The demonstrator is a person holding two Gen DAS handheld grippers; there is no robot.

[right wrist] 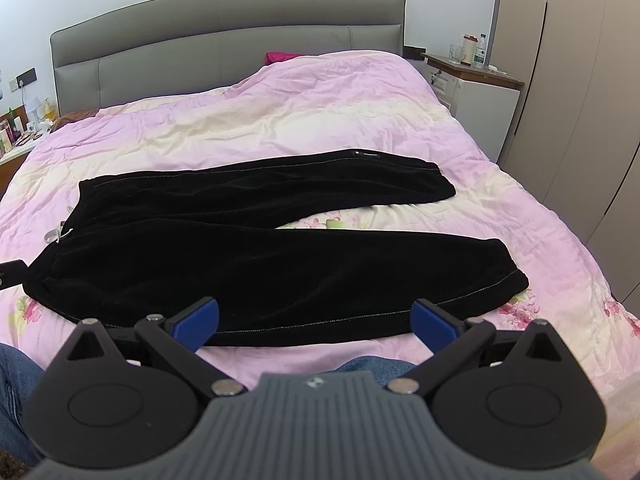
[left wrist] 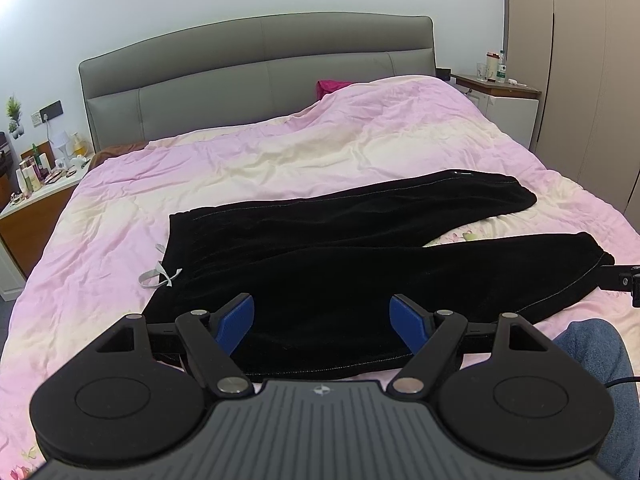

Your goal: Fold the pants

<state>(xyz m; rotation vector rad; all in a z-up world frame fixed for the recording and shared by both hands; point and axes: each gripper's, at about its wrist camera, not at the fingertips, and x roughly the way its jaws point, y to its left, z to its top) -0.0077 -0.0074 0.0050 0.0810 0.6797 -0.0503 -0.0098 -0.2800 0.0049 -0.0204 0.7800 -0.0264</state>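
Pants [left wrist: 320,256] flat on bed [left wrist: 280,152], waistband left, legs splayed right. Left tongs [left wrist: 322,322] and right tongs [right wrist: 315,322] both released, hovering at near edge. Fold not started; next: grab near leg, lay onto far leg.

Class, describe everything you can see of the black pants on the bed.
The black pants look like soft, velvety fabric with pale side stitching. They lie flat and unfolded on the pink quilt, waistband at the left with a grey drawstring, legs splayed apart toward the right, cuffs gathered. Only the quilt visibly touches them; both grippers hover at the near edge, jaws open.
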